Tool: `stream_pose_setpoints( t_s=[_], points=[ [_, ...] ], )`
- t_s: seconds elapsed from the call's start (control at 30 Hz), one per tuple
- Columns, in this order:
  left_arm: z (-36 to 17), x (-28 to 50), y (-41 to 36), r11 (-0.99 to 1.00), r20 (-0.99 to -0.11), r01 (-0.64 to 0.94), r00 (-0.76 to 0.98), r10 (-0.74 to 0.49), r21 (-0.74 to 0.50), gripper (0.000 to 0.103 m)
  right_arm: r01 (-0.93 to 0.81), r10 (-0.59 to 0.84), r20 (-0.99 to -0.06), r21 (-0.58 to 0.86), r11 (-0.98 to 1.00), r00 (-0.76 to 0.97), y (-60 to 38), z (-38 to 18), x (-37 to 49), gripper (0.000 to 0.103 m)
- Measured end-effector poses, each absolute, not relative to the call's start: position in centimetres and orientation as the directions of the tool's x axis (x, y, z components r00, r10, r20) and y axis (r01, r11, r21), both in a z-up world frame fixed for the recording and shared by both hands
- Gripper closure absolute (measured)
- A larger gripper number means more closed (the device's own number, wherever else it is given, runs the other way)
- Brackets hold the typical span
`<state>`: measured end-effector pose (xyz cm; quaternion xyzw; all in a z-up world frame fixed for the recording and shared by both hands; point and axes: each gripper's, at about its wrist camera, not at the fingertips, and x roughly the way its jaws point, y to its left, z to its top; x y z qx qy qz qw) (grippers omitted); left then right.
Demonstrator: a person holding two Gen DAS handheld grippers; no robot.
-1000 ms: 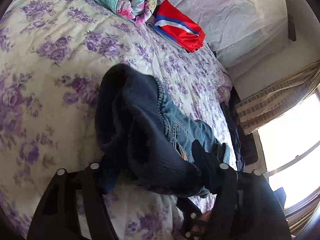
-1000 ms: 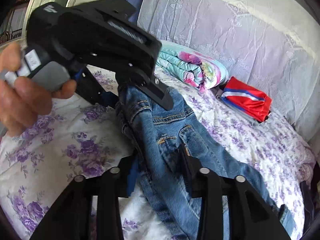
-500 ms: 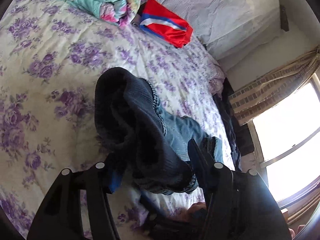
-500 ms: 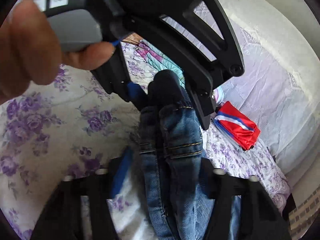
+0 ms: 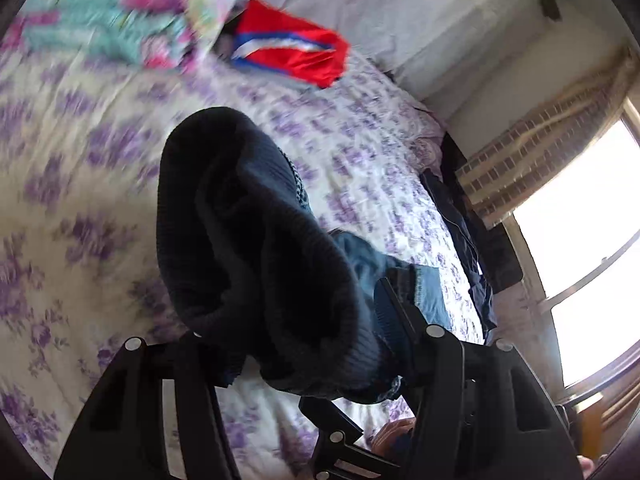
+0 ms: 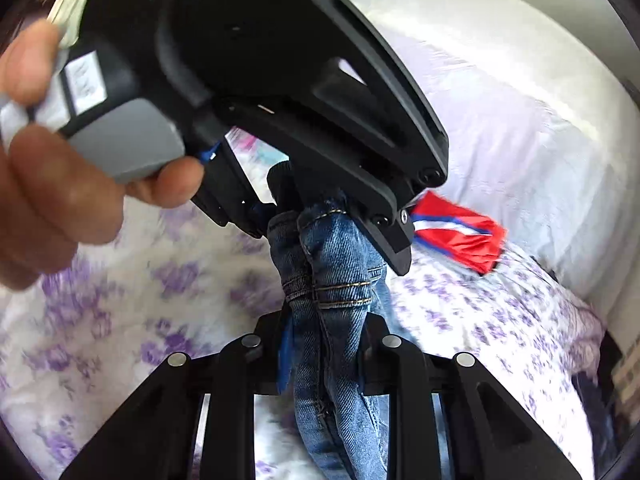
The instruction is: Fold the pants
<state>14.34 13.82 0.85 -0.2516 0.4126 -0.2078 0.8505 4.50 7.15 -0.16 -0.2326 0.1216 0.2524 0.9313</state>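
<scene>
The blue jeans [image 6: 332,280] hang bunched between both grippers, above the bed. My right gripper [image 6: 324,344] is shut on the denim near a stitched seam. My left gripper [image 5: 304,328] is shut on the dark, lined waist end of the jeans [image 5: 248,248], and it also shows in the right wrist view [image 6: 304,216], just above the right gripper and held by a hand [image 6: 60,200]. The rest of the jeans hangs down out of sight.
The bed has a white sheet with purple flowers [image 5: 80,208]. A folded red, white and blue garment [image 5: 296,52] and a rolled pastel quilt [image 5: 120,28] lie near the white headboard cover [image 6: 520,100]. Dark clothes [image 5: 460,216] sit by the window side.
Both grippers have lifted the jeans and come close together. The jeans now hang bunched into a narrow bundle instead of lying spread on the bed.
</scene>
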Motion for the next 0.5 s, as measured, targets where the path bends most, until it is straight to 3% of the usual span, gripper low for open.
stream_pose_setpoints(
  t_s=[0.27, 0.5],
  points=[
    [6.5, 13.4, 4.3, 0.808, -0.541, 0.332, 0.612, -0.577, -0.486, 0.051, -0.439, 0.394, -0.251, -0.157, 0.885, 0.884, -1.8, 2.3, 5.4, 0.08],
    [7.1, 14.0, -5.4, 0.825, -0.584, 0.443, 0.584, -0.563, -0.351, 0.052, -0.33, 0.332, -0.231, 0.048, 0.943, 0.915, -9.3, 1.7, 4.7, 0.081]
  ],
)
